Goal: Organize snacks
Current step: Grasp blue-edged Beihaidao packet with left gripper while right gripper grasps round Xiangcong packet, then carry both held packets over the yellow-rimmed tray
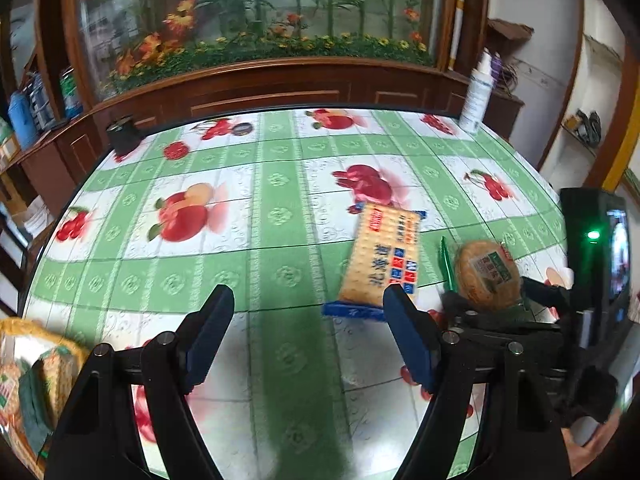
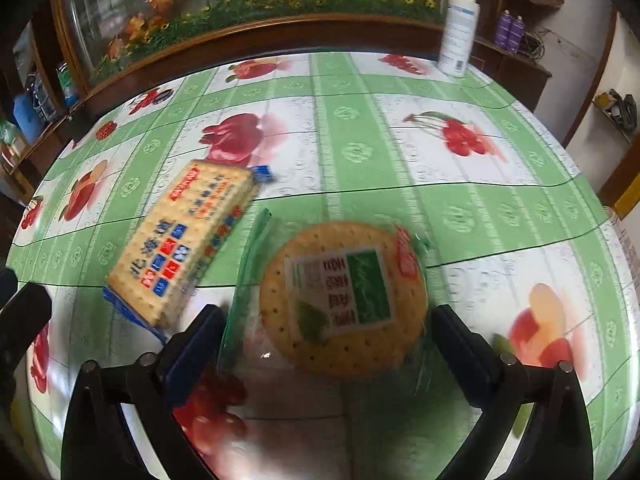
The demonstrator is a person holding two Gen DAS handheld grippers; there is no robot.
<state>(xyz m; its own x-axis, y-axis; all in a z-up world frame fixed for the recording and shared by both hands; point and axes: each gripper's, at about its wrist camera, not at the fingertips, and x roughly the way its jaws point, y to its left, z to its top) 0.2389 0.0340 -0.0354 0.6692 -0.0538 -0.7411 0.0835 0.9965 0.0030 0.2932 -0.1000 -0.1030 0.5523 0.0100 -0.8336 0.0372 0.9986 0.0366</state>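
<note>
Snacks on desk (image 1: 280, 184), green-and-white fruit-print cloth. Rectangular cracker pack (image 1: 382, 258), yellow with blue end seals, lies flat, long axis running roughly 12 to 6 o'clock in the left wrist view, its near blue end just beyond the right finger of the left hand-held gripper (image 1: 308, 312). Left hand-held gripper is released, jaws spread wide, nothing between them, only bare cloth below. Cracker pack sits at about 1 o'clock from that gripper's centre.

Round biscuit pack (image 2: 344, 300), clear wrap with green edge and green-white label, lies between the fingers of the right hand-held gripper (image 2: 326, 328). Jaws stand wide on either side of it; the left finger is close to the wrap's green edge, the right finger is near the opposite rim. Contact cannot be told through the blur, so grasp is not confirmed; the gripper reads as released around the pack. In the right wrist view the cracker pack (image 2: 188, 240) is at 10 o'clock from the round pack, near but apart, tilted diagonally.

In the left wrist view the round biscuit pack (image 1: 488, 274) shows at 3 o'clock, with the right hand-held gripper (image 1: 504, 312) under it.

Basket (image 1: 12, 328), yellow rim, at the 8 o'clock edge of the left wrist view, holding more wrapped snacks. White spray bottle (image 2: 458, 32) stands upright at the desk's far edge, 1 o'clock. Small dark object (image 1: 124, 134) at far left edge, 11 o'clock.
</note>
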